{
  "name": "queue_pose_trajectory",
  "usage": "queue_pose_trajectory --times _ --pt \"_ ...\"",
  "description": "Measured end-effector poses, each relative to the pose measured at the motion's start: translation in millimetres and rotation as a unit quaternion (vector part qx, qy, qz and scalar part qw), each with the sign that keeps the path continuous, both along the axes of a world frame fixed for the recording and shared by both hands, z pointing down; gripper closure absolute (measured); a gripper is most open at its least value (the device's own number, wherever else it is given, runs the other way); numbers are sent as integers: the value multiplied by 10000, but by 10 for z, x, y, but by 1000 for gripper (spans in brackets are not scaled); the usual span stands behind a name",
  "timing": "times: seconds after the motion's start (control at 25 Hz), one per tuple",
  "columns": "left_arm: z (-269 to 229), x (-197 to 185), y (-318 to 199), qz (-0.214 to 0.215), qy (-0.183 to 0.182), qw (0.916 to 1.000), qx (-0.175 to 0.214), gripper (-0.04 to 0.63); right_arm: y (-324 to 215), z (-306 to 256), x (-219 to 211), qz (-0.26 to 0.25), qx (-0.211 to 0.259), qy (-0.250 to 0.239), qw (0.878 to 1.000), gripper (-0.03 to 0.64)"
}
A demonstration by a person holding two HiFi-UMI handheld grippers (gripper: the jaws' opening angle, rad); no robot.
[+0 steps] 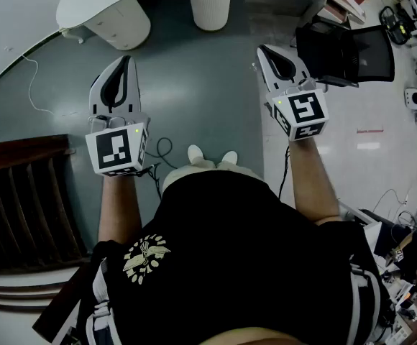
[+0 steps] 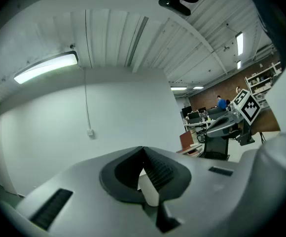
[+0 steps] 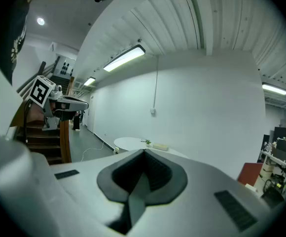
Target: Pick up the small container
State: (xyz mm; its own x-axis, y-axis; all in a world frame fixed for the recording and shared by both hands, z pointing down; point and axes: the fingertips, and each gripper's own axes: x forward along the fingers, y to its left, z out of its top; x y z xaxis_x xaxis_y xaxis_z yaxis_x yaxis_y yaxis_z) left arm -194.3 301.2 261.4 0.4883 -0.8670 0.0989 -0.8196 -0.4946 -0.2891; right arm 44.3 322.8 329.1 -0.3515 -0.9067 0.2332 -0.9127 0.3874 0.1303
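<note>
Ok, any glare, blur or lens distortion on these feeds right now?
Head view: strong fisheye curves the round white table; glare on the glossy pale floor. Left gripper view: ceiling strip light burns bright, corners vignetted. Right gripper view: black corners too, otherwise sharp.

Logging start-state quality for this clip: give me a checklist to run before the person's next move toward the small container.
1. Left gripper empty: ok, jaws together, nothing between them.
2. Right gripper empty: ok, jaws together on nothing.
3. Jaws opened for a grasp: not ok, both shut.
4. Small container located: cannot tell; small items on the white table are too small to identify.
5. Grippers at the table: not ok; both are held over the floor, short of it.
</note>
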Motion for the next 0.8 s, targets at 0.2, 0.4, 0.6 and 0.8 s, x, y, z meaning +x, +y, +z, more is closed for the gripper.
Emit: queue_pose_trajectory --times 0.2,0.4,0.6,0.8 --pt "91 -248 26 143 40 9999 -62 574 -22 -50 -360 -39 30 -144 9999 586" --pt "201 -653 -130 102 82 9997 -213 574 -106 -148 -584 169 113 -197 9996 584" --pt "203 -916 -285 162 222 9994 -218 574 -194 -157 -727 236 -43 -356 9991 356" --pt "297 -872 -330 251 321 9988 -289 574 -284 -60 -721 213 -226 -404 9987 353"
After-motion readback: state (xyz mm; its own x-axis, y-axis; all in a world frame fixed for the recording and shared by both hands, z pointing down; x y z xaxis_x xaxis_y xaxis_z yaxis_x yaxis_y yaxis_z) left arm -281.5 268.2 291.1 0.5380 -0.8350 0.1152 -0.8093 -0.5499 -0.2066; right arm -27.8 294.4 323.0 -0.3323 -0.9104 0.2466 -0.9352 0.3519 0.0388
